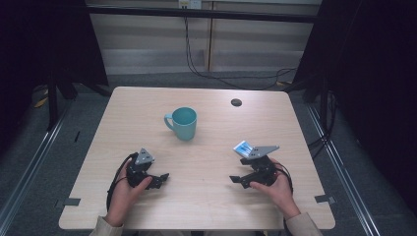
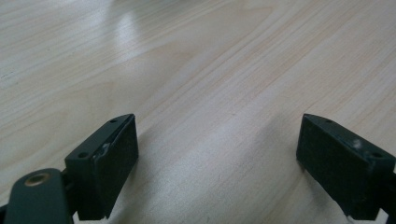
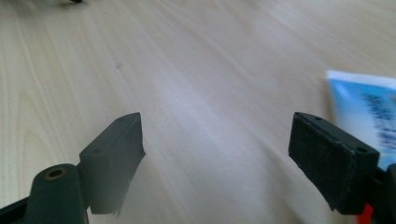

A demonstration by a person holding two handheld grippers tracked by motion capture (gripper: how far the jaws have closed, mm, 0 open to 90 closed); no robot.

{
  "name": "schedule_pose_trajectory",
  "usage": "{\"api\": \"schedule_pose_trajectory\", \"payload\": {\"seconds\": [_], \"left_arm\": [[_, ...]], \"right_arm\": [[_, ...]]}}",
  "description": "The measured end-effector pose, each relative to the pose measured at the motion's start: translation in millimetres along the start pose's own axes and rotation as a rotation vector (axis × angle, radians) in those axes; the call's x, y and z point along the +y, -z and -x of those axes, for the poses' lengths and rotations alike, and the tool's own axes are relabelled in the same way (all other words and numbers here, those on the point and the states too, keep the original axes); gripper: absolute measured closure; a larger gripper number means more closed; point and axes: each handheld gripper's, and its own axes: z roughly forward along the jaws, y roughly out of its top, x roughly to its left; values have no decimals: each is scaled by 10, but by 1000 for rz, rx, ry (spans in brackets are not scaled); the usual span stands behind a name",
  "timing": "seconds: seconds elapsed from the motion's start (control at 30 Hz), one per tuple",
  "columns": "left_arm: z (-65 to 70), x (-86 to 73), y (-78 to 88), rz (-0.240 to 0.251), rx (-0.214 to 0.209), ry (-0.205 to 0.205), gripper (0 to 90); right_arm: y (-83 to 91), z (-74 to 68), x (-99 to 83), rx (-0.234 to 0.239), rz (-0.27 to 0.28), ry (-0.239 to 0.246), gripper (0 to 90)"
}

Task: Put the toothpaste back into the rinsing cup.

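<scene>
A teal mug (image 1: 182, 123) stands upright a little behind the table's middle, handle to the left. A small blue and white packet (image 1: 242, 147) lies flat at the right; in the right gripper view the packet (image 3: 362, 105) lies just beyond the right-hand jaw. My left gripper (image 1: 161, 179) rests low at the front left, pointing toward the middle, open (image 2: 217, 121) over bare wood. My right gripper (image 1: 236, 179) sits at the front right, pointing left, open (image 3: 215, 116) with nothing between its jaws. The packet is beside it, apart from the pads.
The light wooden table (image 1: 206, 206) has a round black cable hole (image 1: 236, 102) at the back right. Dark curtains and metal stands flank the table, and cables run on the floor behind it. A hand holds each gripper near the front edge.
</scene>
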Motion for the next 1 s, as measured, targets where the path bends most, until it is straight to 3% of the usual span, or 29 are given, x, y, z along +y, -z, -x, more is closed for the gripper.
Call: {"api": "schedule_pose_trajectory", "payload": {"seconds": [0.1, 0.23, 0.47, 0.77, 0.87, 1.0], "left_arm": [[0, 0, 0, 0, 0, 0, 125], [1, 0, -1, 2, 0, 2, 125], [-1, 0, 0, 0, 0, -1, 125], [-1, 0, 0, 0, 0, 0, 125], [1, 0, -1, 3, -1, 3, 125], [-1, 0, 0, 0, 0, 0, 125]], "right_arm": [[87, 121, 133, -17, -55, -22, 147], [154, 222, 259, -57, -119, -7, 143], [160, 420, 410, -83, -196, -8, 147], [166, 581, 457, -98, -272, -33, 149], [163, 633, 430, -114, -326, -31, 150], [183, 677, 371, -106, -350, -46, 153]]}}
